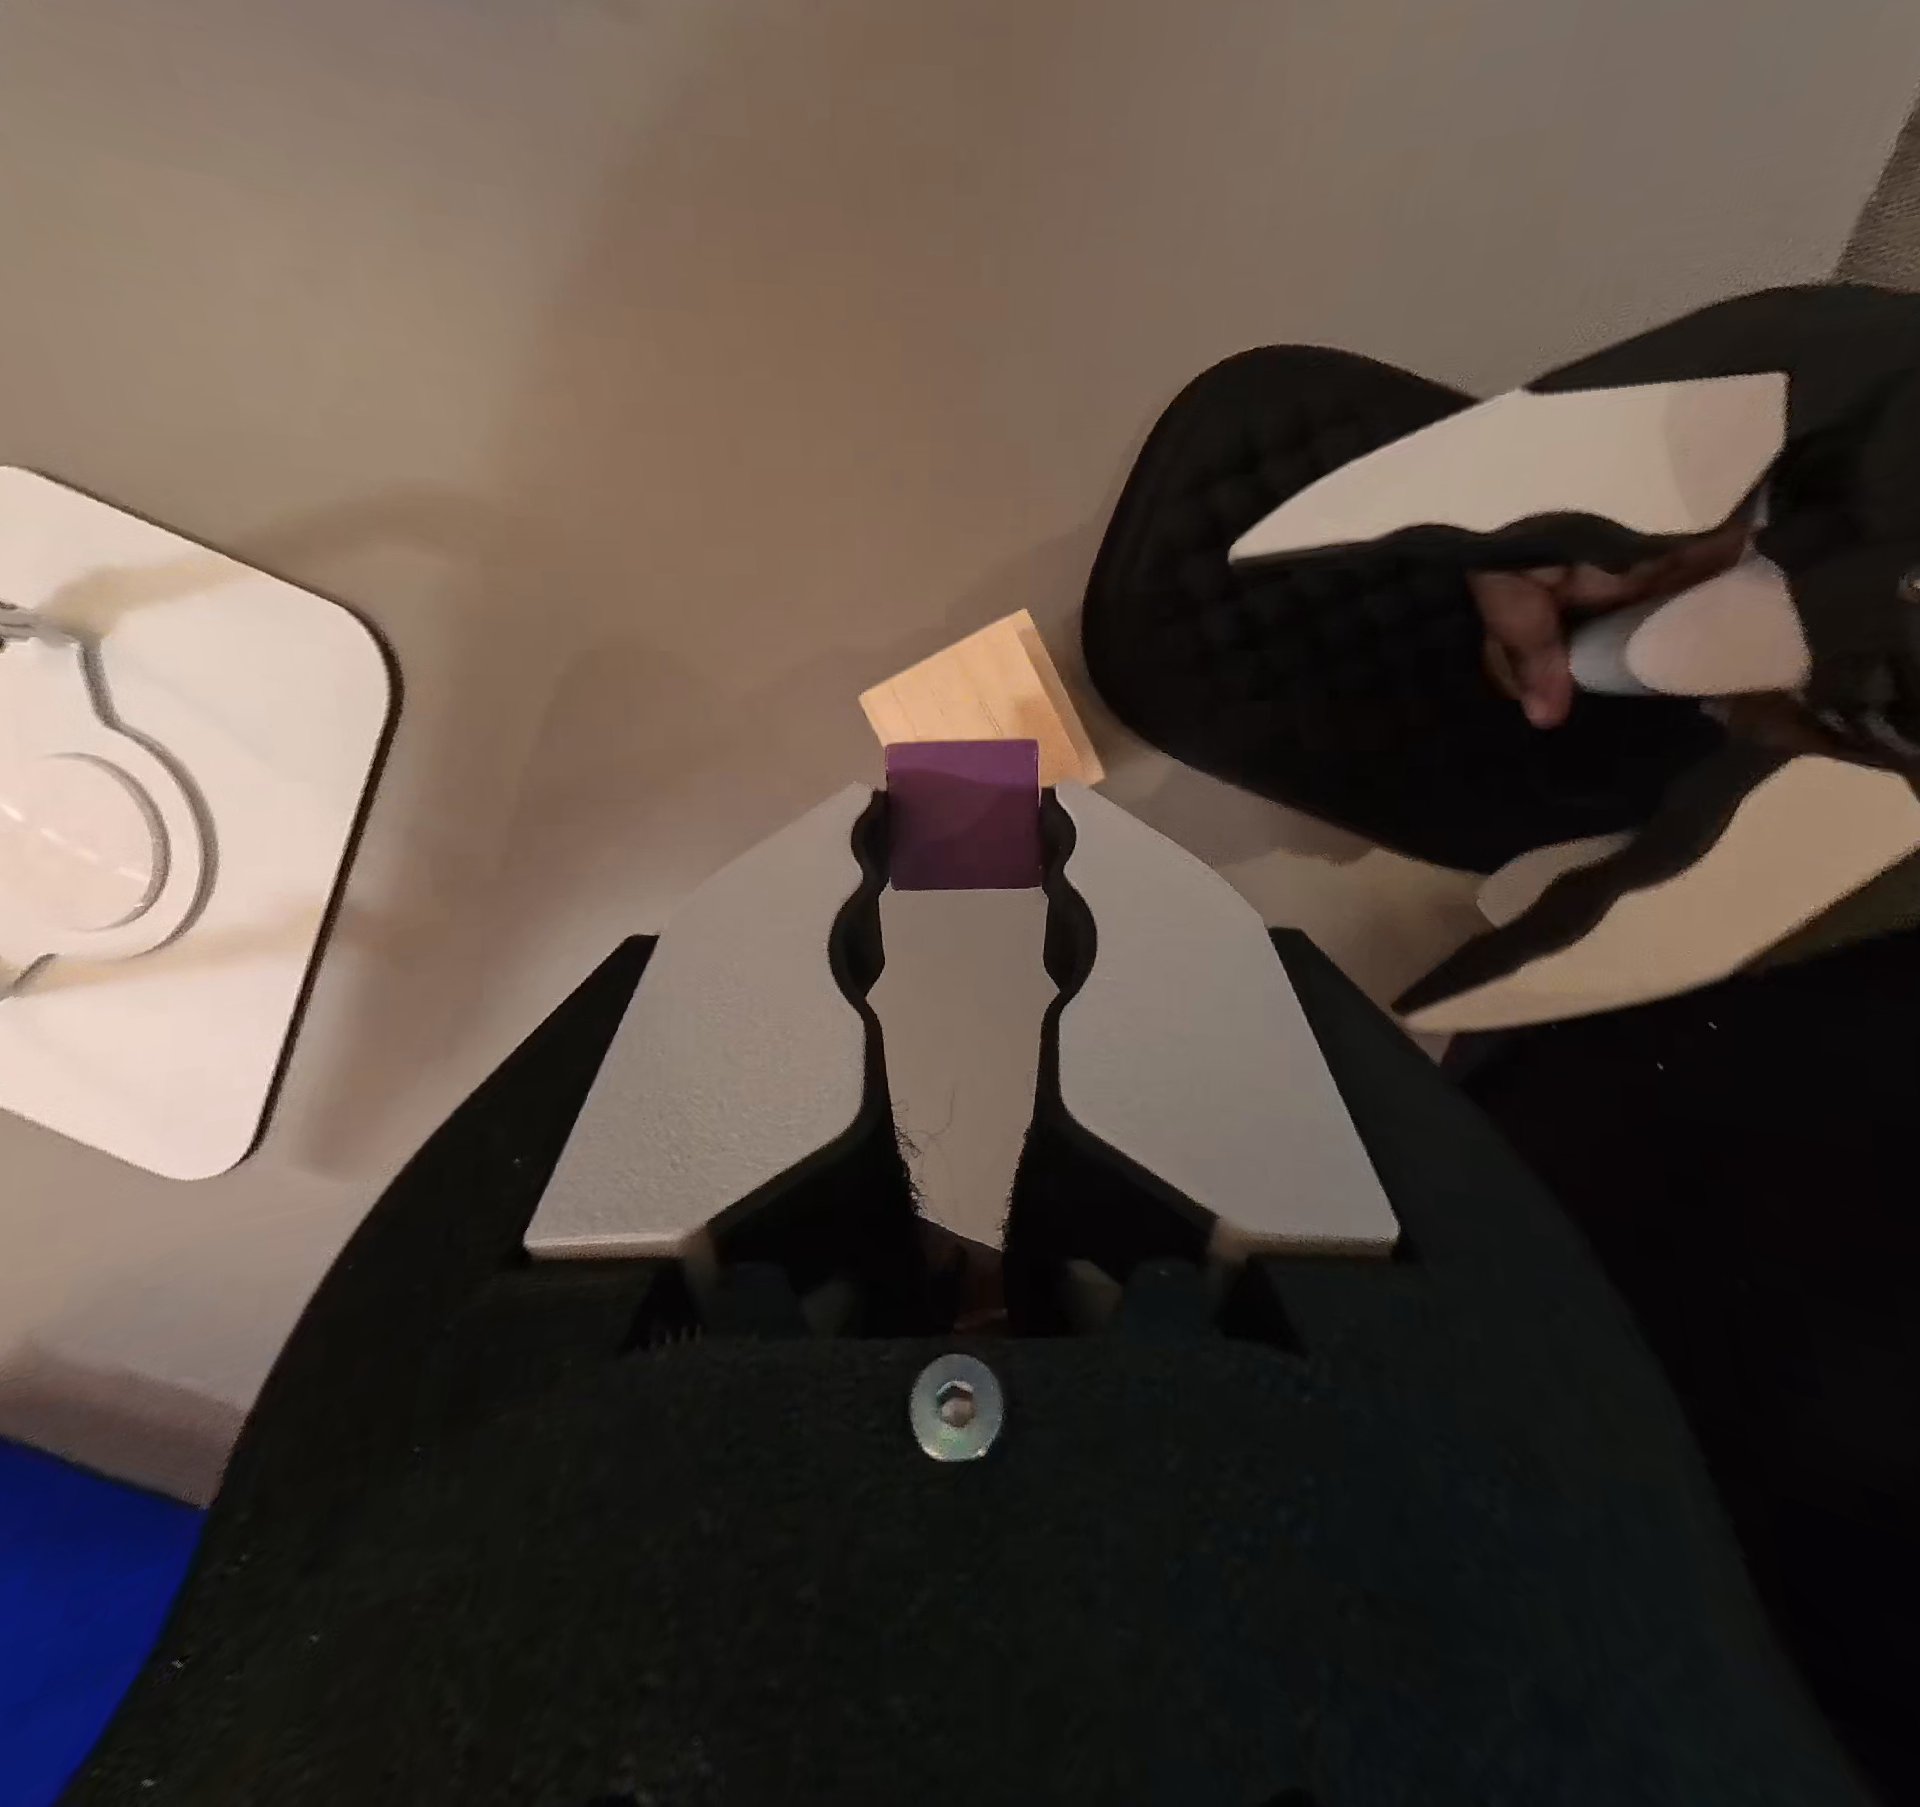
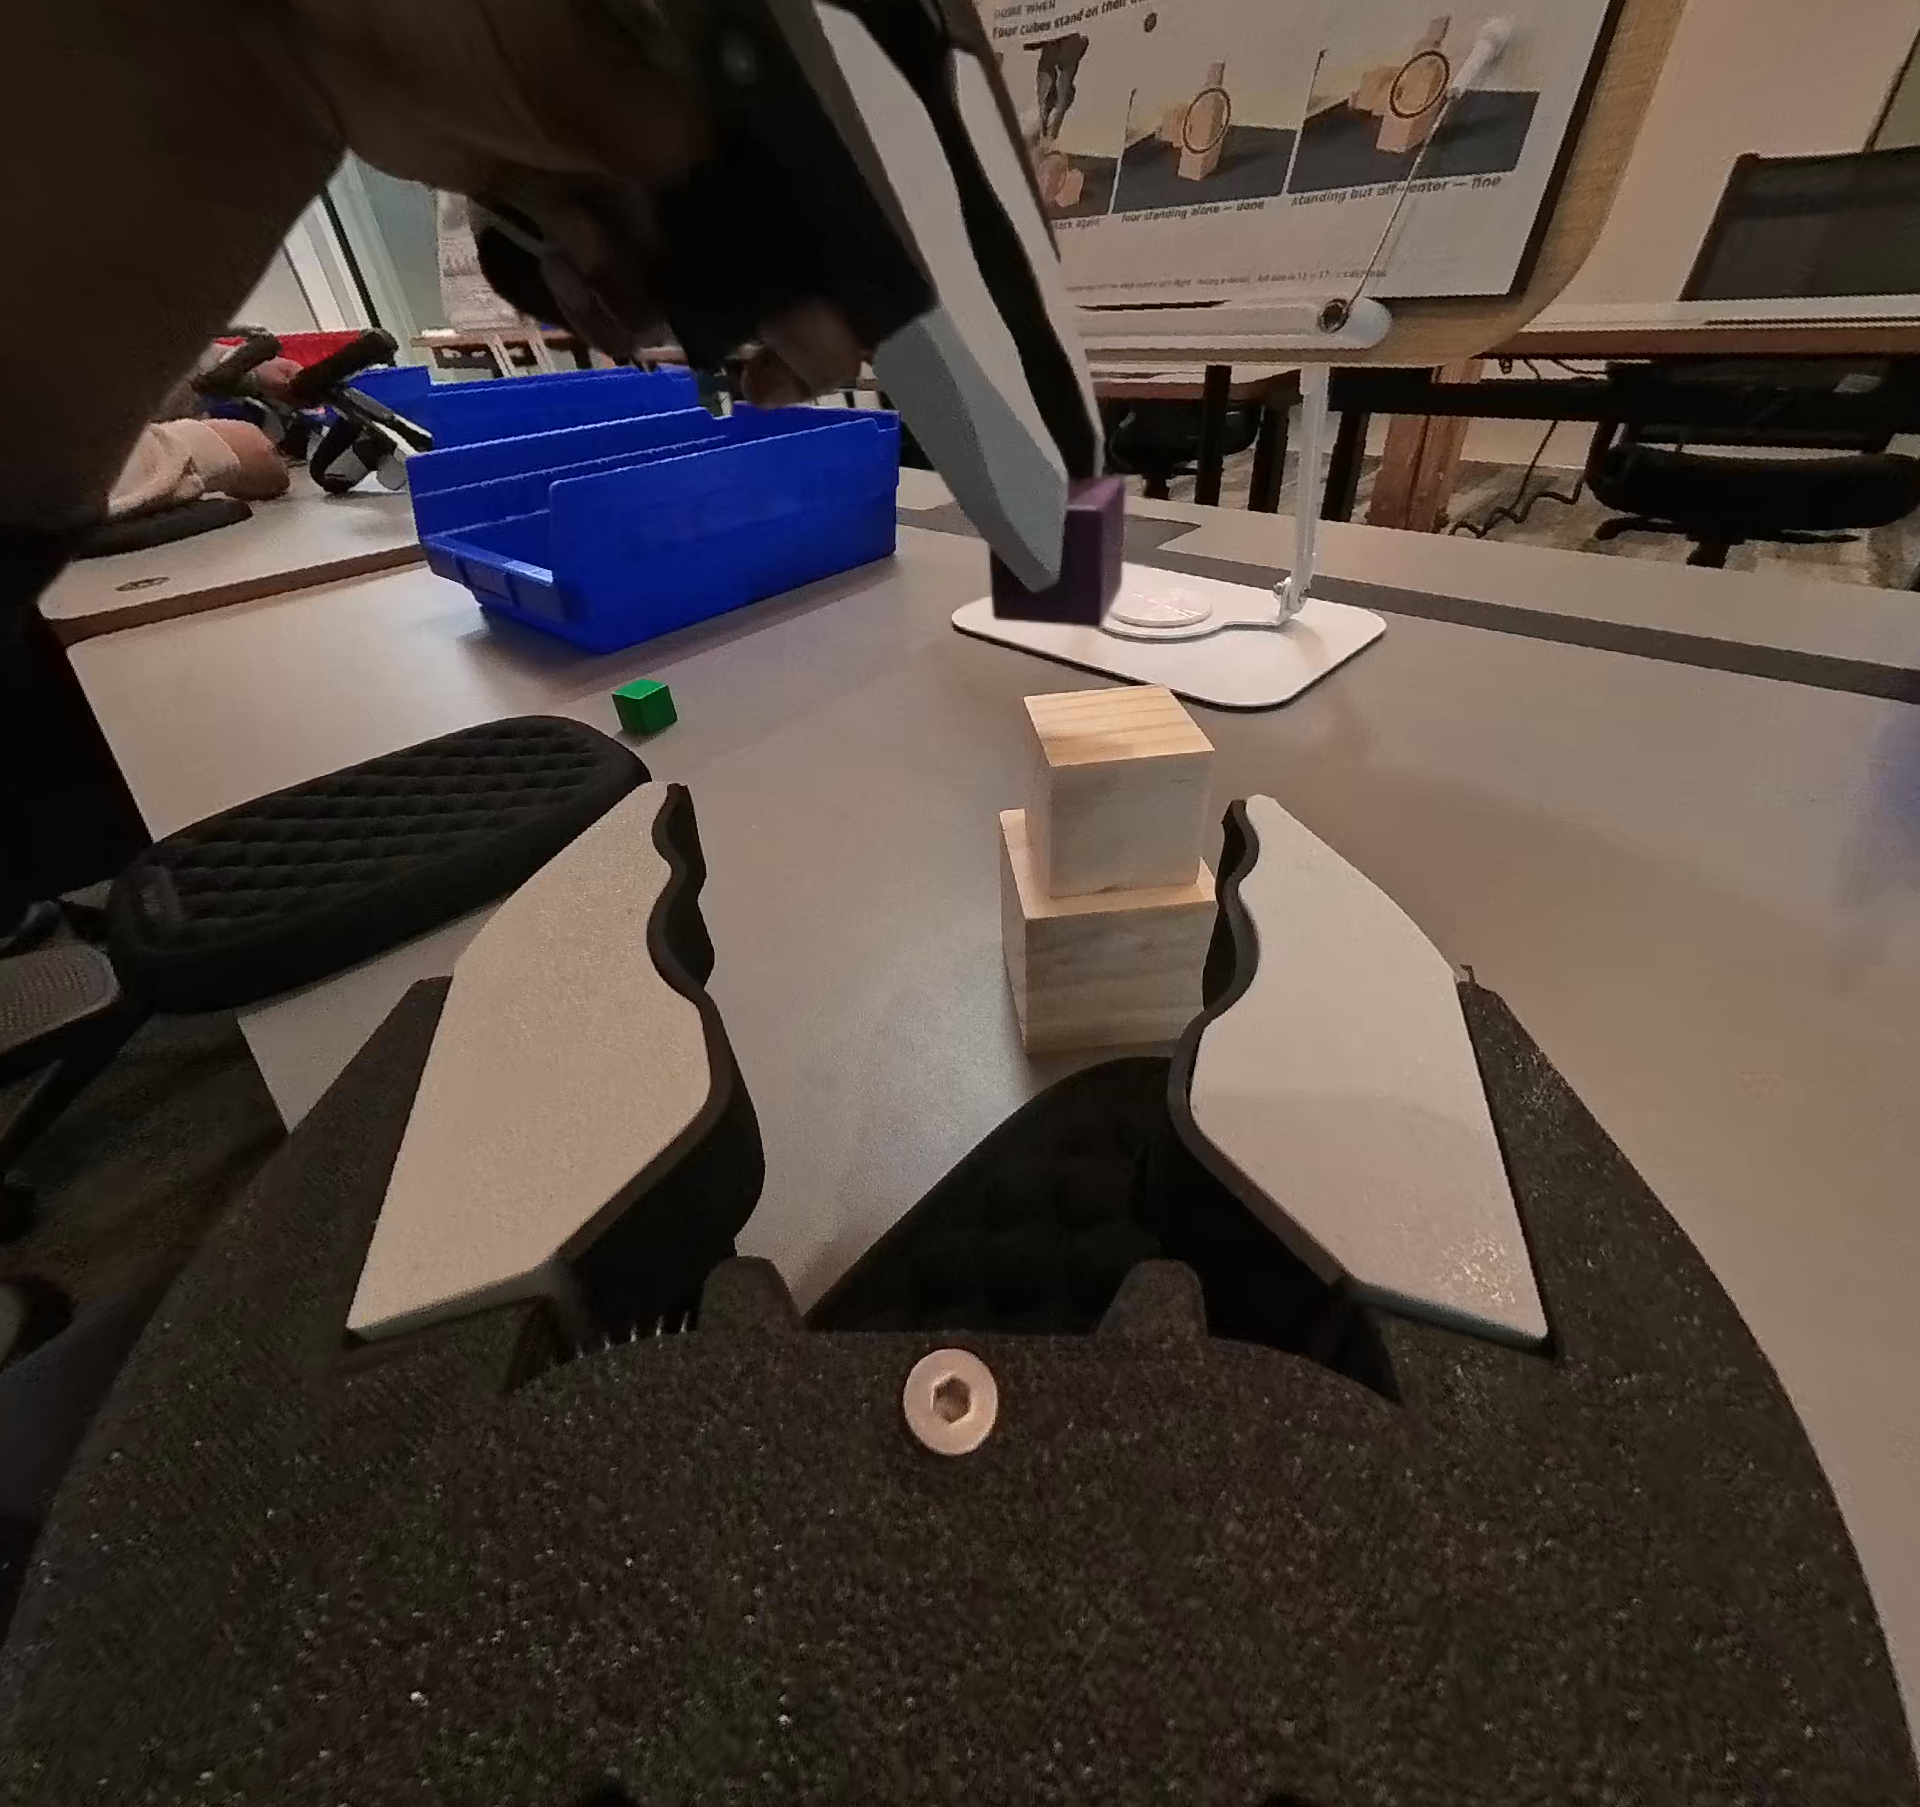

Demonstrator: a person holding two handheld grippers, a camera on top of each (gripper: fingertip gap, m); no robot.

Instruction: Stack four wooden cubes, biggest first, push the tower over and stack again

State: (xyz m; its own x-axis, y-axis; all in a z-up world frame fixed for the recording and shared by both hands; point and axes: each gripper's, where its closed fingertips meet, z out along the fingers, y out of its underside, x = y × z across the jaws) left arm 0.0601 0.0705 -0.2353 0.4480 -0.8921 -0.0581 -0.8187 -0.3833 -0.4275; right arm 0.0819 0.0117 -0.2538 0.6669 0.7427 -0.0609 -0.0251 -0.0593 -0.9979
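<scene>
My left gripper [image 1: 964, 801] is shut on a purple cube [image 1: 964, 814] and holds it in the air above a stack of two pale wooden cubes [image 1: 982, 697]. In the right wrist view the left gripper [image 2: 1049, 531] comes down from the upper left with the purple cube [image 2: 1081, 562] a little above and behind the stack. The smaller wooden cube [image 2: 1120, 789] sits on the larger one [image 2: 1107, 968] on the grey table [image 2: 1558, 874]. My right gripper [image 2: 956, 812] is open low on the table. Its right finger [image 2: 1299, 884] stands close beside the stack. Nothing is in its grasp.
A small green cube [image 2: 644, 705] lies on the table to the left. A blue bin [image 2: 665, 500] stands behind it. A white stand base [image 2: 1268, 656] with a board is at the back; it also shows in the left wrist view [image 1: 177, 822]. A black padded rest [image 2: 364, 843] lies left.
</scene>
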